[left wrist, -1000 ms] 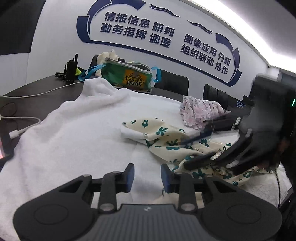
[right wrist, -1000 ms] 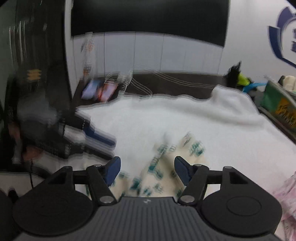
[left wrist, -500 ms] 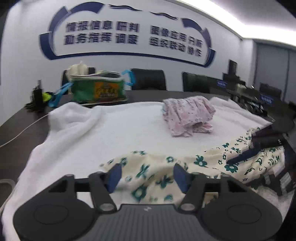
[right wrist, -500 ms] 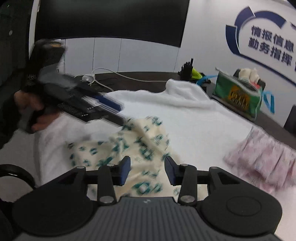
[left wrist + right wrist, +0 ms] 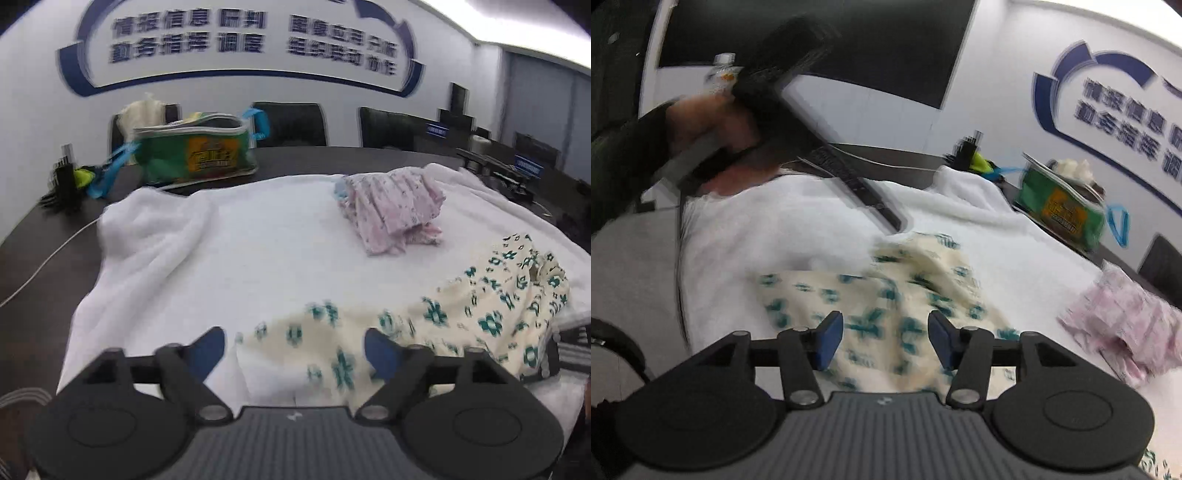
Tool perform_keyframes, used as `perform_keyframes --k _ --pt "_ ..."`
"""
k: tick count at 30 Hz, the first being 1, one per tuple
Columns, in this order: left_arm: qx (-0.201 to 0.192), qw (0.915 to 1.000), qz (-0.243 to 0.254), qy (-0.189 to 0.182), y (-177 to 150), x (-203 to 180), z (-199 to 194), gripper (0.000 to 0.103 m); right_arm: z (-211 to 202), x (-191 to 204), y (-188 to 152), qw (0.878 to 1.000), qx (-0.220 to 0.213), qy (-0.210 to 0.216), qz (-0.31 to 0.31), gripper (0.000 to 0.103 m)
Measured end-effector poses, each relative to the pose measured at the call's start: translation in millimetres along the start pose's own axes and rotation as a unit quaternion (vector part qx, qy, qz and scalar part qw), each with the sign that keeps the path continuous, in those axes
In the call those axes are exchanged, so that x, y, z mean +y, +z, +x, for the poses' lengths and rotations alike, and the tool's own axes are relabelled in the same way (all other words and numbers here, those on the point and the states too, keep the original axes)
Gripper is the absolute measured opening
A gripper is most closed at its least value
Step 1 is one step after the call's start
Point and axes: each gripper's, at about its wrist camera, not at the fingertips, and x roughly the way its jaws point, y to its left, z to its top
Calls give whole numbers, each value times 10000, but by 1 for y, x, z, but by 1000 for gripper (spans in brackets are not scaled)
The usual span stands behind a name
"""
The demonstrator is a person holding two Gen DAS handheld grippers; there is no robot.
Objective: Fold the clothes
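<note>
We saw the floral garment (image 5: 424, 325) lying crumpled on the white towel (image 5: 221, 258), long axis running left-near to right-far; left gripper (image 5: 295, 345) had just been opening, spread, empty, over its near end; right gripper (image 5: 885, 338) parted, just reopening, nothing pinched, garment just ahead.

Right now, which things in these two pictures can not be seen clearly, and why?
- Left wrist view: right end of the floral garment is cut off by the edge; the right gripper barely shows there.
- Right wrist view: left gripper is smeared by motion; its opening is unreadable there.
- Both views: wall lettering blurred.
- Pink garment: partly cut off, folds unclear.
</note>
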Motion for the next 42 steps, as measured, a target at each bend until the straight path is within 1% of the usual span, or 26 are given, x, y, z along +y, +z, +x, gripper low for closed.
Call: perform_keyframes --k 3,4,5,6,7,10,11,13,16,19,21,22,23,24,25,26,27,28,30,31,32,34,35,37,39,42 --pt "400 9988 -272 87 5 12 37 80 14 33 4 9991 18 26 -434 52" --pt "456 9983 -332 142 3 13 45 71 18 44 5 9980 8 -10 -630 52" --pt "497 9978 -402 147 0 13 47 46 22 53 5 9969 2 -39 -786 52" --pt "530 9974 -475 129 -4 12 45 32 27 59 6 9961 17 -70 -874 51" --pt "563 9968 -549 112 -7 11 44 9 32 62 7 9958 27 -90 -906 48" --pt "631 9951 -762 82 -16 7 35 2 39 46 10 10000 10 55 9 14" --pt "618 9946 -824 98 -16 5 28 2 40 39 11 9994 -18 95 344 8" --pt "518 9936 -999 8 -8 -3 14 0 35 27 8 9962 -171 69 851 4" --pt "347 9922 -1165 -270 16 -20 0 0 19 3 0 9845 -610 -48 1644 3" --pt "110 9923 -940 -798 64 -68 2 0 -15 -26 -14 9573 -1176 -355 2615 3" --pt "76 9902 -645 -1232 88 -113 18 0 -47 -51 -36 9228 -1479 -749 3478 3" --pt "203 9879 -379 -1493 95 -140 32 10 -60 -63 -48 9047 -1523 -974 3859 3" --pt "349 9849 -105 -1693 96 -163 48 34 -74 -74 -64 8837 -1491 -1262 4253 3" --pt "504 9810 173 -1864 93 -185 64 49 -83 -82 -77 8703 -1361 -1519 4483 3" --pt "658 9759 451 -2033 91 -206 80 53 -91 -88 -88 8571 -1229 -1787 4673 4" --pt "741 9729 561 -2118 88 -216 88 44 -98 -90 -97 8451 -1105 -2081 4798 8" --pt "792 9713 593 -2165 86 -221 93 42 -107 -91 -106 8308 -1043 -2317 4952 9" --pt "764 9701 511 -2248 85 -219 93 39 -119 -92 -113 8231 -1094 -2430 5015 10" --pt "438 9670 195 -2501 92 -199 79 42 -144 -93 -127 8072 -1211 -2711 5102 22" --pt "306 9663 176 -2549 98 -192 74 45 -161 -92 -132 8006 -1313 -2992 5023 34" --pt "196 9662 224 -2559 105 -186 70 51 -175 -92 -136 7977 -1384 -3179 4934 40" --pt "65 9656 370 -2572 119 -179 65 62 -202 -93 -146 7907 -1344 -3439 4883 42" --pt "140 9641 519 -2602 125 -185 71 67 -211 -95 -152 7868 -1297 -3449 4952 42" --pt "432 9612 812 -2600 132 -204 94 71 -222 -99 -166 7814 -1260 -3160 5231 42" --pt "888 9613 1081 -2372 133 -233 128 70 -224 -104 -178 7789 -1196 -2902 5430 45" --pt "1138 9573 1807 -1949 124 -281 178 66 -207 -122 -186 7646 -852 -3075 5600 47"
